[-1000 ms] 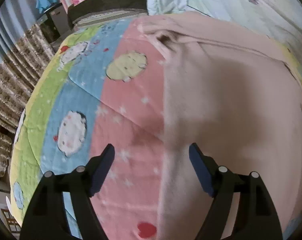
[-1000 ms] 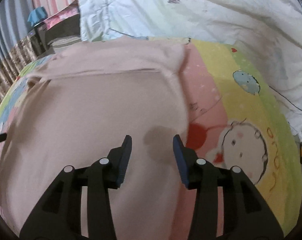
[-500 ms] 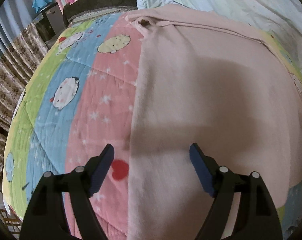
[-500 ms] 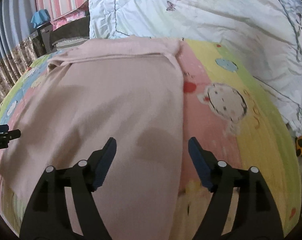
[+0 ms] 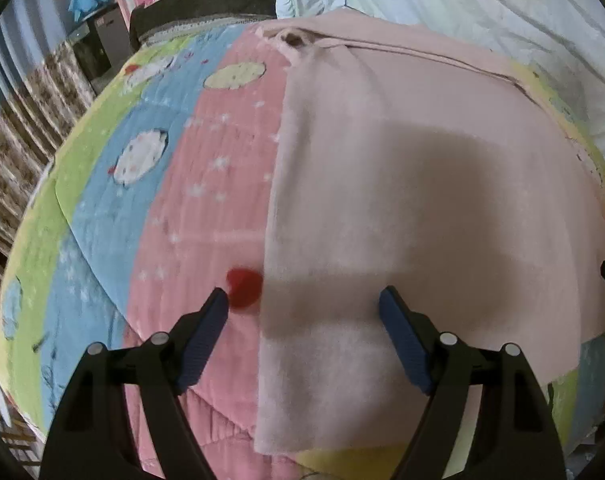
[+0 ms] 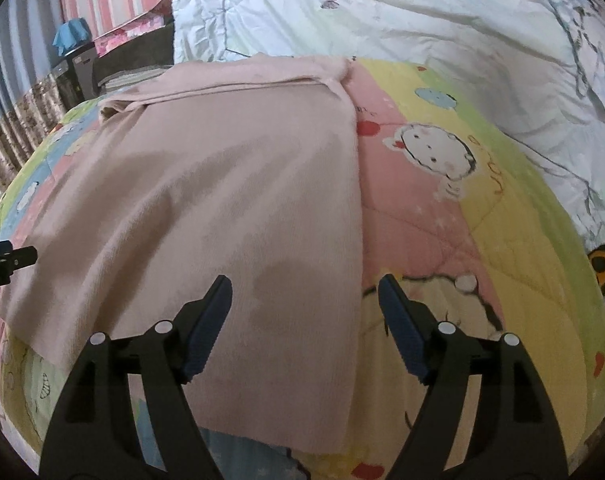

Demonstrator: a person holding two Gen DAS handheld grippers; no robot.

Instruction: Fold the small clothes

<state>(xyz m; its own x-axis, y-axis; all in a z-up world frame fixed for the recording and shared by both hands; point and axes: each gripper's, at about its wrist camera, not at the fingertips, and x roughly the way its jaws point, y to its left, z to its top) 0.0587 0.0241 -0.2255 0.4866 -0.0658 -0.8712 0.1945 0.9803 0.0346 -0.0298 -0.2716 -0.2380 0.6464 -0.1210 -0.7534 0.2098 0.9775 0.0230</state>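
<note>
A colourful cartoon-print quilt [image 5: 170, 184] covers the bed beneath both grippers, striped in green, blue, pink and yellow, with a pale blue-white duvet [image 6: 422, 20] bunched up beyond it, far ahead of the fingers. Spread flat on the quilt lies the pink garment [image 5: 402, 184], a soft knit piece with its folded hem and seam at the far end and its near edge close under the grippers. The left gripper [image 5: 302, 312] hangs over the garment's left edge, jaws spread wide with nothing between them: one blue pad sits over bare pink quilt just beside a red heart [image 5: 244, 292] in the print, the other over the cloth. The right gripper [image 6: 304, 300] hangs over the garment's right edge, jaws having just opened and now standing wide and empty, one pad over the cloth, the other over the quilt. A cartoon face [image 6: 434, 152] shows on the quilt ahead and to its right. The tip of the left gripper pokes in at the far left of the right wrist view
</note>
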